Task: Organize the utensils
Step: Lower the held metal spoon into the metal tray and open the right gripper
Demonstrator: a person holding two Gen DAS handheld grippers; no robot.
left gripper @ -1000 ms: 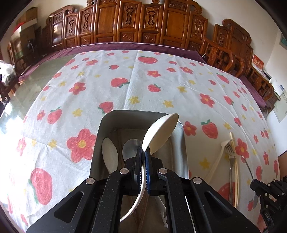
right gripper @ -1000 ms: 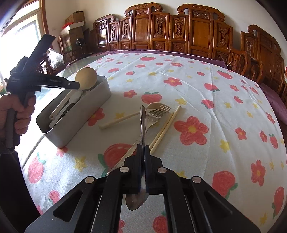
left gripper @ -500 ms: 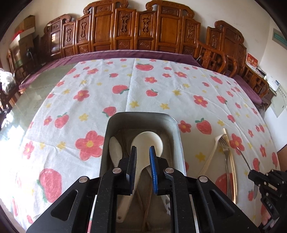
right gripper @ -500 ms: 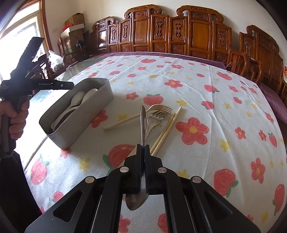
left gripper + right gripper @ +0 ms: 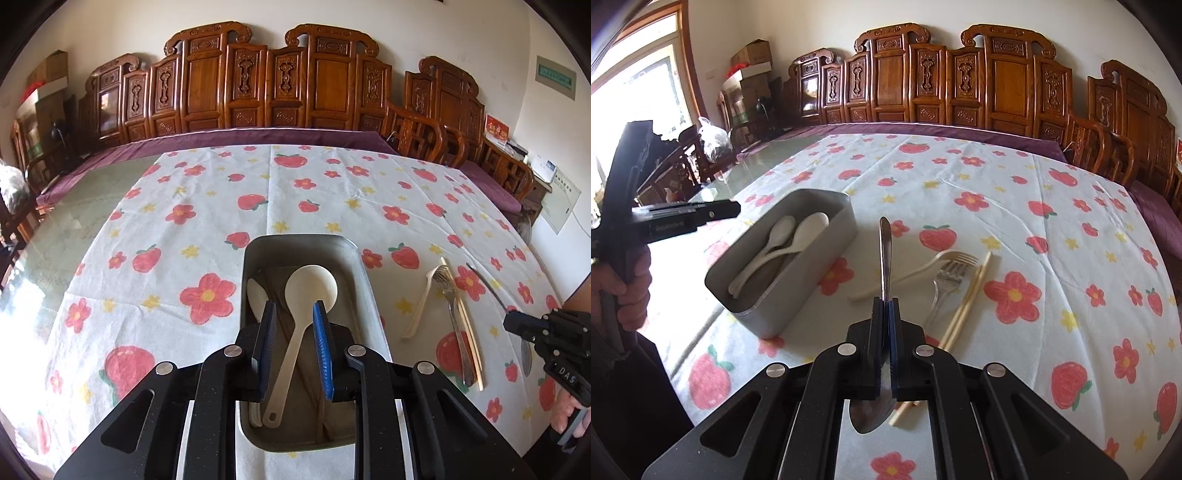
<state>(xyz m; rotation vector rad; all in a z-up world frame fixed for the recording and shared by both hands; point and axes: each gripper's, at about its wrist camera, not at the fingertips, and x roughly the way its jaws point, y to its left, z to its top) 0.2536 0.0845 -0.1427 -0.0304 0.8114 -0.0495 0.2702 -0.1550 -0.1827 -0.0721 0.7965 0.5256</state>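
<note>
My left gripper (image 5: 294,317) hung over the bin (image 5: 364,273) at lower centre of its view, jaws just parted, the cream ladle (image 5: 308,295) lying loose between them inside the bin beside a white spoon (image 5: 254,295). My right gripper (image 5: 885,306) was pressed shut on a metal spoon (image 5: 885,254), handle pointing up-frame. Right of it on the cloth (image 5: 1015,206) lay two forks (image 5: 947,275) and chopsticks (image 5: 967,299); the bin sat to the left.

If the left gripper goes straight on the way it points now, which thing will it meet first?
Most likely the cream ladle lying in the metal box. The left gripper has just been opening and its jaws stand apart above the ladle's handle, not touching it. Depth is hard to judge here.
</note>
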